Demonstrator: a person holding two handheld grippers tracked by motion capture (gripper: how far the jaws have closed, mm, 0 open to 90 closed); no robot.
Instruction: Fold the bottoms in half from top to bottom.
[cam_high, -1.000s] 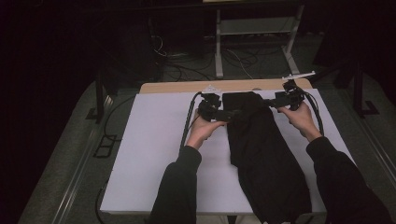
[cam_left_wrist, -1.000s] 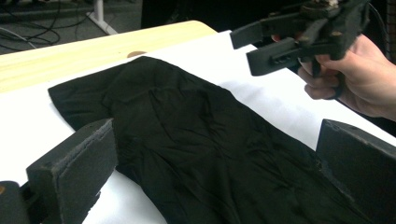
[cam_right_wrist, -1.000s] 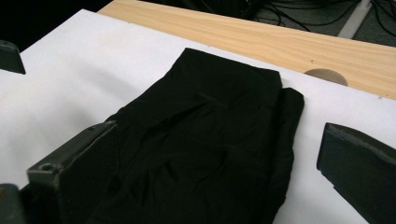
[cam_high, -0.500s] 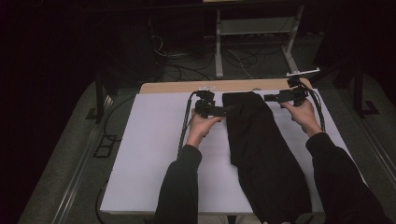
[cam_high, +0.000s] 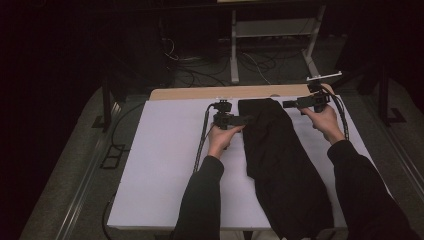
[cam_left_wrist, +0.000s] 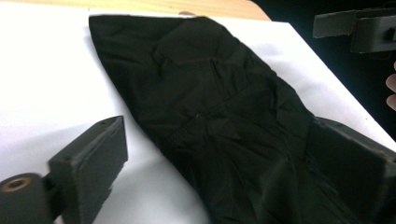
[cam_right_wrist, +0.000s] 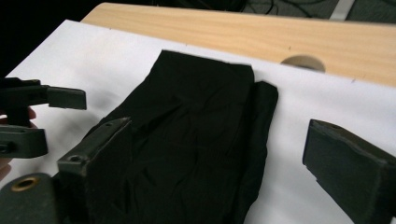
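Garment (cam_high: 280, 155) black, folds hard to read, near end cut off; left gripper (cam_high: 245, 120), right gripper (cam_high: 287, 104) fingers spread, just closing, nothing pinched.

White sheet (cam_high: 165, 165) over a wooden table (cam_high: 200, 93). Round hole (cam_right_wrist: 302, 62) in the wood. Behind, cables (cam_high: 200, 70) and a metal stand (cam_high: 272, 35) on the dark floor.

High view: above, looking forward-down over whole table (cam_high: 165, 165). Gripper views: close, low, facing inward (both share black garment (cam_left_wrist: 219, 107)).
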